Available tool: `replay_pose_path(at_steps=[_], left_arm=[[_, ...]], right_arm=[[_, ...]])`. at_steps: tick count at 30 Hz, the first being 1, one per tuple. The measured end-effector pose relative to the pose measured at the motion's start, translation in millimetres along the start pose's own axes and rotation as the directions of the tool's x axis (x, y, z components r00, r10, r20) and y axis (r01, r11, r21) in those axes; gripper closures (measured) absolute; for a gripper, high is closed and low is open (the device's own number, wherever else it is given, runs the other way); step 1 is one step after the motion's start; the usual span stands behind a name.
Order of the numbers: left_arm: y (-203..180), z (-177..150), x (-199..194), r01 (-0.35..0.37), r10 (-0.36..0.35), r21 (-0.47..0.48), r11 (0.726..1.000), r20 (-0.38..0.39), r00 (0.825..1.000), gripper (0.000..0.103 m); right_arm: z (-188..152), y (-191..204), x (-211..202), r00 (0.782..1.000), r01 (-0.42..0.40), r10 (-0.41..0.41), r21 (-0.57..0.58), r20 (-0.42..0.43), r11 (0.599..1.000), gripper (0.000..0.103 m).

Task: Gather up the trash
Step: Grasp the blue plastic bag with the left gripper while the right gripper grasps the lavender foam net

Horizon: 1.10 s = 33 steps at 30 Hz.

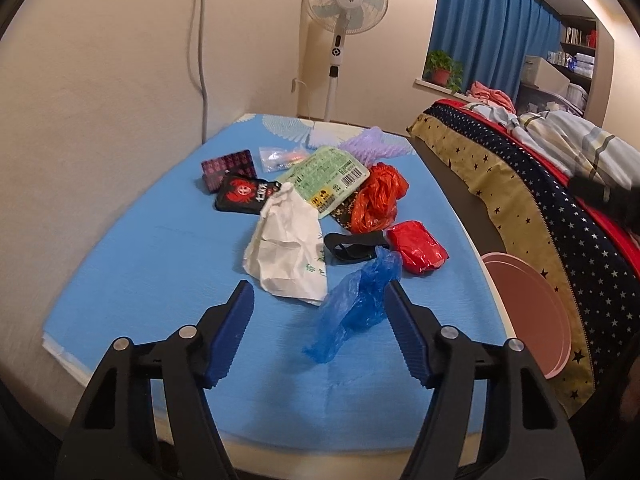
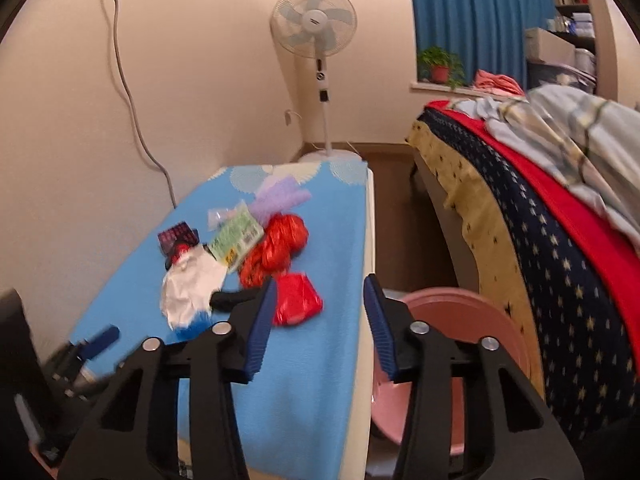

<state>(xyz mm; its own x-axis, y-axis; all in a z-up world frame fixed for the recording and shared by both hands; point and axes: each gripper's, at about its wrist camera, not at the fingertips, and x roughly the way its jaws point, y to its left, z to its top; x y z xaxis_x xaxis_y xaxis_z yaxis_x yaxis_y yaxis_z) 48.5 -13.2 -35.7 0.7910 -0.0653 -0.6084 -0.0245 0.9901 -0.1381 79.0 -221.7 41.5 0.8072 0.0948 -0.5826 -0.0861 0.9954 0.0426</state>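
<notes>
**Trash pile on the blue table, both claws spread and holding nothing**

Left wrist view: the table (image 1: 160, 272) has a blue cover and sits against a cream wall, with a standing fan (image 1: 345, 0) in the corner, blue curtains (image 1: 492, 28) and a potted plant (image 1: 442, 68) on the sill. A bed (image 1: 532, 184) with a starry spread runs along the right, and a pink basin (image 1: 536, 312) sits between it and the table. The left claw (image 1: 320, 332) is spread wide, empty. A crumpled blue plastic bag (image 1: 352, 304) lies between its fingers, close to the right one; its long axis runs from near-left to far-right. Just beyond it lie a wrinkled white paper bag (image 1: 288, 252), a black strap (image 1: 352, 246), a red packet (image 1: 418, 250), an orange plastic bag (image 1: 376, 196), a green label tray (image 1: 324, 178) and a black crab wrapper (image 1: 244, 196).

Right wrist view: pretty blurry. The right claw (image 2: 320, 328) is open too, hanging over the table's right edge (image 2: 368, 264), with the red packet (image 2: 298, 300) just past its left finger and the basin (image 2: 460, 312) below on the right. The left claw (image 2: 100, 338) shows at the far left, I think near the blue bag (image 2: 192, 326), but it's too smeared to be sure.
</notes>
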Motion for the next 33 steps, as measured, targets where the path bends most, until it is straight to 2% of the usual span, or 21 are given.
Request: replay_pose_path(at_steps=[4,6,9,11,13,20,23,25,33], left_arm=[[-5,-2,17,-0.001,0.001,0.008,1.000,-0.032,1.000,0.042],[-4,-3,24,-0.006,0.006,0.002,1.000,-0.052,0.999,0.048],[-2,-4,34,0.023,-0.025,-0.020,1.000,-0.078,0.997,0.066],[-4,-3,38,0.035,-0.036,-0.014,0.999,-0.088,0.995,0.089],[-2,-1,41,0.031,-0.033,-0.016,0.999,-0.088,0.996,0.100],[7,11,41,0.002,-0.004,-0.037,0.999,-0.066,0.998,0.102],[8,16,41,-0.007,0.004,-0.045,0.999,-0.060,0.998,0.102],[7,19,40,-0.015,0.013,-0.042,0.999,-0.054,0.998,0.102],[7,25,41,-0.025,0.023,-0.036,0.999,-0.049,0.999,0.102]], right_arm=[[30,-6,22,0.999,-0.048,0.048,0.004,-0.008,0.999,0.062],[40,-6,34,0.998,-0.063,0.062,-0.006,-0.007,0.998,0.063],[52,-1,61,0.995,-0.100,0.099,-0.031,-0.022,0.995,0.063],[56,3,85,0.992,-0.117,0.115,-0.032,-0.046,0.993,0.063],[58,6,110,0.989,-0.133,0.131,-0.023,-0.069,0.991,0.062],[59,9,184,0.983,-0.144,0.146,0.028,-0.108,0.989,0.061],[67,5,214,0.978,-0.166,0.174,0.074,-0.118,0.983,0.054],[72,4,234,0.974,-0.176,0.188,0.096,-0.129,0.980,0.046],[79,-4,289,0.951,-0.221,0.256,0.198,-0.175,0.955,0.043]])
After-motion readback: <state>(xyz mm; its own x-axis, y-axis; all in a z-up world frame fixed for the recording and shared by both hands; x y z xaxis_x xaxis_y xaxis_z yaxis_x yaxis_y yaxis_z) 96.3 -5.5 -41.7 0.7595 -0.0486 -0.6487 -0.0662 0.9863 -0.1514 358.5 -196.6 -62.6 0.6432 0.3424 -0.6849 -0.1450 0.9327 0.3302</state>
